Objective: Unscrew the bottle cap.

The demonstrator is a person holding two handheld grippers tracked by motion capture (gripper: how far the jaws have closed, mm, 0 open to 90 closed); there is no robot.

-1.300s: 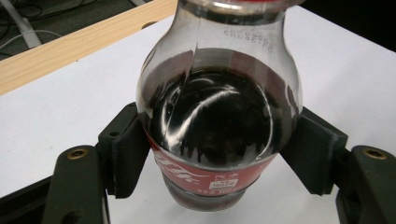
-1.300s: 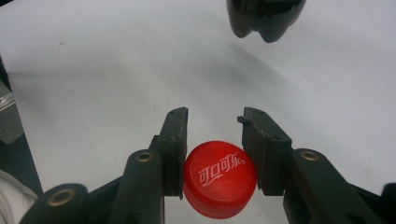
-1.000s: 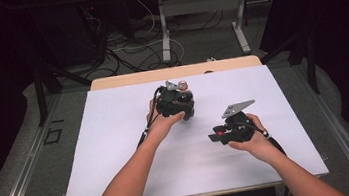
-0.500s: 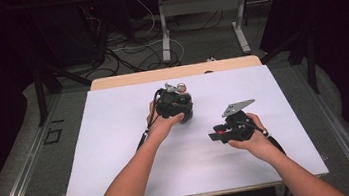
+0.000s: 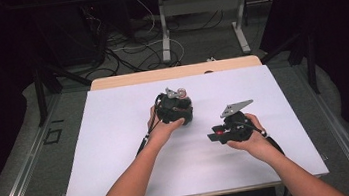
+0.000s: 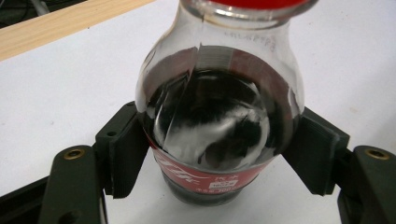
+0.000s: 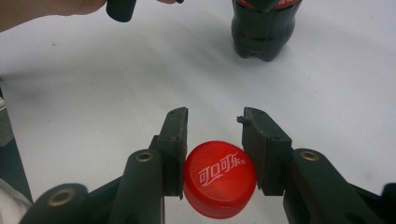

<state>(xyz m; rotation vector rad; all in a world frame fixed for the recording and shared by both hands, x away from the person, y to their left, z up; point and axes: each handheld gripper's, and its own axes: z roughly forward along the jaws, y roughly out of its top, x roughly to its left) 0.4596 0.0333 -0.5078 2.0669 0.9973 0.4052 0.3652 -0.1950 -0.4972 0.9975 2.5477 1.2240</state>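
The left gripper pinches a red-labelled cola bottle; the right gripper pinches a red 可口可乐 cap.

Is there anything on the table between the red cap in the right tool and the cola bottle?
Nothing visible: bare white table lies between the red cap and the cola bottle.

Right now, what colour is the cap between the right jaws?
Red with white lettering; the cap shows best in the right gripper view.

Bare table around bottle
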